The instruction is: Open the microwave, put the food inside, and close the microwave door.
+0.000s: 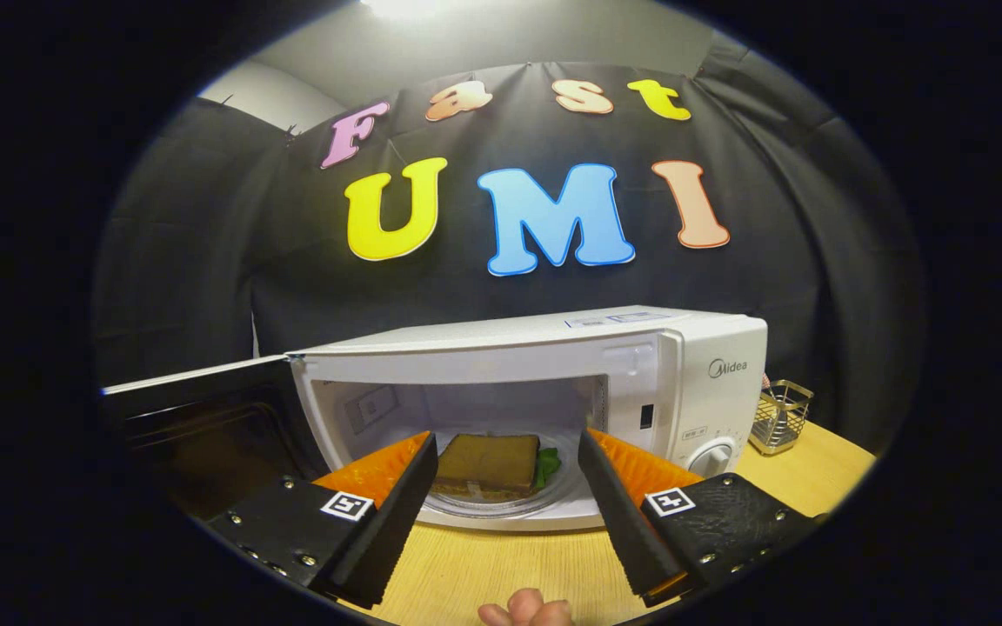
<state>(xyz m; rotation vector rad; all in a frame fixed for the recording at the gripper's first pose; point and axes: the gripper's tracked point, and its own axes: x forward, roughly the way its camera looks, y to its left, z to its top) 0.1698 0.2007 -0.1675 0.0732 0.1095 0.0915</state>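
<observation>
**Gripper view: food is in, only the door is left**

Gripper view looks straight into the microwave (536, 374), which stands on the wooden tabletop (501, 565) with its door (205, 417) swung fully out to the left. The food (488, 462), a brown slab that looks like a sandwich with a bit of green leaf at its right side, lies on the glass plate (501, 500) inside the cavity. Judging by that, opening the microwave and putting the food in are both done. What remains is closing the door, which stands wide open and well apart from the cabinet's front.

The tongs (505, 474) are spread wide. Their two fingers (397, 513) frame the cavity opening, one to each side of the food, and nothing lies between them: they hold nothing and touch nothing that can be seen. The food sits beyond the fingertips, inside the oven, not in their grip.

A small wire basket (781, 416) stands on the tabletop just right of the microwave. Fingertips of a hand (525, 609) show below the tongs, over the tabletop's near side.
</observation>
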